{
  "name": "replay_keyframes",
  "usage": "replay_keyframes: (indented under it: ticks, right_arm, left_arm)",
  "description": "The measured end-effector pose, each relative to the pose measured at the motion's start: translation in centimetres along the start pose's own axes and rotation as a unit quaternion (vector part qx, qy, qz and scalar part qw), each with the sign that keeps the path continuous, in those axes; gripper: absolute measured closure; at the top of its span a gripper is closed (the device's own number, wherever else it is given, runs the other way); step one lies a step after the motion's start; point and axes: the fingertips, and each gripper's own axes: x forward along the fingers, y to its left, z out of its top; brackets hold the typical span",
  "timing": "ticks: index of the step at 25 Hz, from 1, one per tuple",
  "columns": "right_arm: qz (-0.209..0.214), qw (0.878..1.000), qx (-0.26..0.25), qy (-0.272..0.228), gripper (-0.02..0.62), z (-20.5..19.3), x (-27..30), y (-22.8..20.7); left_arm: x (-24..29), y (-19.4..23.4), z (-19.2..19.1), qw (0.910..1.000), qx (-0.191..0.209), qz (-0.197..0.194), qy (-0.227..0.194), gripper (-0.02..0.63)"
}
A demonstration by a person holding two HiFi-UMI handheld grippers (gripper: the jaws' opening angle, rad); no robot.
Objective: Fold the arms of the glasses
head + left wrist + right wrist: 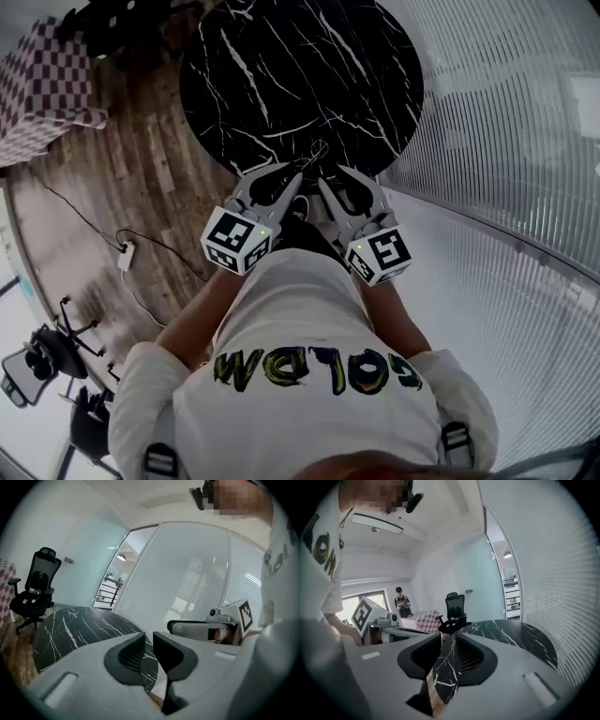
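1. The left claw [148,635] is empty, its jaws a narrow slit apart, held above the desk's [281,56] near edge.
2. The glasses [319,150] lie on the desk by that near edge, just beyond both claws. They look like a thin wire frame: likely light, springy and easily bent, so best pinched at an arm near its hinge. Against the marble they are too faint to show their long axis or facing.
3. The right claw [447,637] is part open and empty.

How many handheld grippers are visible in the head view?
2. The left gripper is left of centre, the right gripper beside it on the right, both pointing toward the black table. None seems hidden.
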Motion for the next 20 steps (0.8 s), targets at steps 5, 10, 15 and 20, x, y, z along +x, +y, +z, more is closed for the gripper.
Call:
replay_keyframes:
  ticks: [5,10,15,20]
  right_arm:
    - [0.006,1.000,-0.004,-0.024,0.495,2.7,-0.9,1.1]
    - [0.010,0.999,-0.009,-0.045,0.495,4.8,-1.4,2.3]
    - [0.008,0.999,-0.005,-0.047,0.495,5.0,-1.3,2.5]
    - [0.003,0.999,0.002,-0.044,0.495,4.6,-1.3,1.9]
  left_arm:
    - [-0.9,-0.6,2.3,0.9998,-0.002,0.003,-0.021,0.552]
    - [-1.6,-1.4,4.0,0.9993,0.006,-0.006,-0.036,0.554]
    - [-1.5,-1.7,4.5,0.9992,0.013,-0.011,-0.037,0.558]
    - [-1.3,-1.6,4.6,0.9991,0.013,-0.014,-0.036,0.560]
